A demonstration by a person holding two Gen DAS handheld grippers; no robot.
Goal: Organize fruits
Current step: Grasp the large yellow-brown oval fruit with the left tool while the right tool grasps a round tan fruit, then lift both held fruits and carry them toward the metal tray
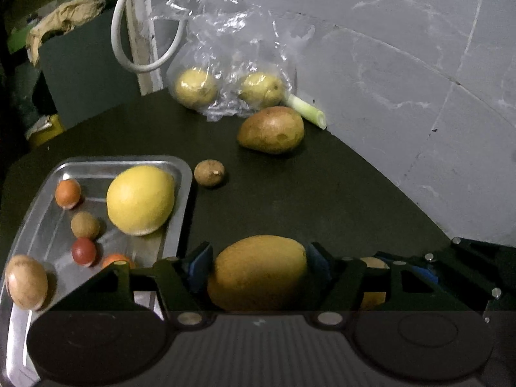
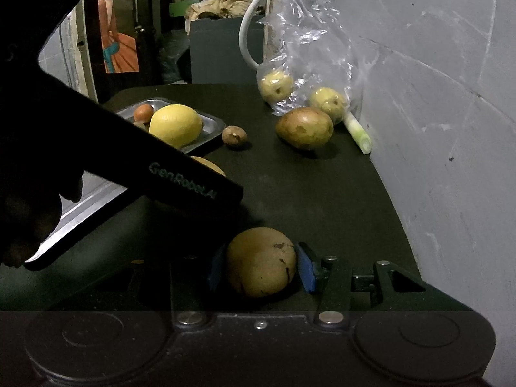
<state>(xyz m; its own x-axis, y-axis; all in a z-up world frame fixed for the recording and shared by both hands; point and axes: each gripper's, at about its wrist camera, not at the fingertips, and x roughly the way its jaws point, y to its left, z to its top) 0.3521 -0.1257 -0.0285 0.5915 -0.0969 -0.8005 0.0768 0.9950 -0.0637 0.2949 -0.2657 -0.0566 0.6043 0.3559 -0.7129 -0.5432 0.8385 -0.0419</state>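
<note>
Left gripper (image 1: 258, 271) holds a mango (image 1: 258, 274) between its blue pads, long axis running across the jaws, pads touching both ends. Right gripper (image 2: 259, 267) sits around a pear (image 2: 261, 261); the right pad touches it, the left pad is in shadow, so I can't tell if the grip is fully closed, but it looks pinched.

The tray (image 1: 180, 174) lies to the left of the left gripper, its near right rim just beside the left finger. Left hand is clearly the nearer one to it. From the right wrist view the tray (image 2: 213, 122) is ahead and left, with the left tool's body crossing in between, so the right arm's path there is blocked for now.

Tray contents: a lemon (image 1: 140, 200) fills the far right corner, small fruits (image 1: 84, 222) sit along the middle, a brown fruit (image 1: 25, 282) at the near left. Open floor is the strip between the lemon and the near rim, tight for the mango.

On the desk: a small kiwi (image 1: 209, 172) just off the tray's far right corner, another mango (image 1: 271, 129) near the wall, bag (image 1: 225, 74) with two pears at the back, leek piece (image 1: 306, 109) against the wall. Desk's right side is bare, with room to swing.
</note>
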